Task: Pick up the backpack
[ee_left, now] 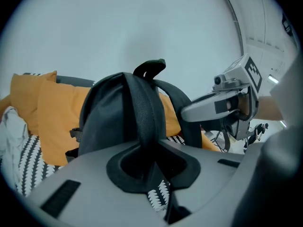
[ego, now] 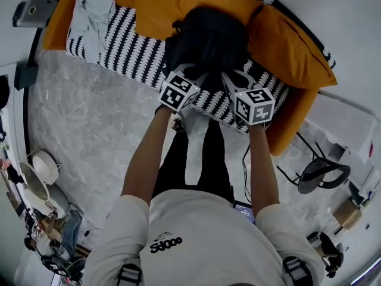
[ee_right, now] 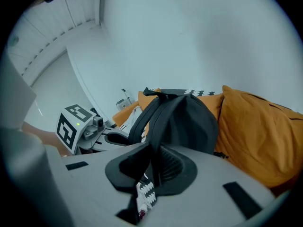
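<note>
Head view: one backpack [ego: 208, 37]; left tongs [ego: 195, 75] and right tongs [ego: 231, 79] pinch one strap [ee_left: 142, 112] each

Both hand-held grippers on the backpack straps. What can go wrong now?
1. Only thin straps are clamped: the left strap in the left hand-held gripper, the right strap in the right hand-held gripper; either may slip once the backpack hangs.
2. The orange cushion sits close beside the backpack and might get dragged.

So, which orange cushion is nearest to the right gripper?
The big orange cushion right of the backpack, close beside the right gripper; the other orange cushion lies behind the backpack.
</note>
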Motion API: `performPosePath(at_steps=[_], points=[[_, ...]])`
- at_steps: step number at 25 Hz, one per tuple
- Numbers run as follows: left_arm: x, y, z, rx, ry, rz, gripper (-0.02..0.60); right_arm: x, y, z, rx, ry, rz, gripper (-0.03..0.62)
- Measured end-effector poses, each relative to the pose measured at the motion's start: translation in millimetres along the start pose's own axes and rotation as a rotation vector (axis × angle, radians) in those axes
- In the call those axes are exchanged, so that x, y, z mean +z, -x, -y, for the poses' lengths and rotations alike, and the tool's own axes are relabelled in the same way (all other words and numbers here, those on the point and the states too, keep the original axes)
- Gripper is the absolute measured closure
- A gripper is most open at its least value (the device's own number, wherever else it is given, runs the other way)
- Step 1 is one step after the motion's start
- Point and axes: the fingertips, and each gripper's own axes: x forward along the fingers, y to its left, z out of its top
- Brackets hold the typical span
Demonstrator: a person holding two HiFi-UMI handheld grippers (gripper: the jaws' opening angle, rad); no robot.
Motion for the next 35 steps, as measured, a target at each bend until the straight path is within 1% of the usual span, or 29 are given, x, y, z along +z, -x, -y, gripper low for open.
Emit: performPosePath(at_steps=[6,10,16,19,26,29,32,35], points=[[5,36,20,0.005,-0.034,0.056,0.532,-1,25,-23,-0.048,0.012,0.042,0.536],[16,58,32,0.027,-0.055,0.1,0.534,3,47,-33,-0.07,-0.001,0.07,0.536],[45,94,45,0.09,-0.039,0.18,0.534,33,81,-58,-0.033,0.038,0.101,0.536],[54,114,58,0.12,-0.041,0.202,0.534,43,100,-69,-0.019,0.072,0.094,0.536],[77,150,80,0.192,-0.092,0.225,0.535,43,133,-84,0.003,0.123,0.079,0.536],[86,163,87,0.223,-0.14,0.22,0.537,46,143,-92,0.005,0.138,0.076,0.536],[100,174,98,0.234,-0.188,0.233,0.54,55,151,-98,0.005,0.157,0.08,0.536],[108,184,112,0.23,-0.21,0.239,0.54,63,160,-105,0.011,0.18,0.083,0.536]])
